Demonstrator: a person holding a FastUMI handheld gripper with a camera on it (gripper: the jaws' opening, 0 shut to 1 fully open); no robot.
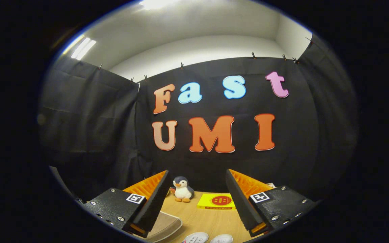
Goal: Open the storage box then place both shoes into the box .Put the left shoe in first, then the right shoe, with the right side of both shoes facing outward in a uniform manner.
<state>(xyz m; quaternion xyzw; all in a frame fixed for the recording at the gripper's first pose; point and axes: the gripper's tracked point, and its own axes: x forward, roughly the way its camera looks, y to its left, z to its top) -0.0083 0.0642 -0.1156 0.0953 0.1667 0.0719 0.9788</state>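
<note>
White shoes (208, 238) lie untouched on the near surface (203, 217) below the hand-held gripper (196, 199), its fingers apart and empty, so nothing looks done.

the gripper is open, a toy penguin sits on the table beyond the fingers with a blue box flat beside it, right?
Not quite: the box lying flat beside the toy penguin is yellow, not blue, as the gripper view shows. The rest holds: the gripper is open and the penguin sits on the table beyond the fingers.
</note>
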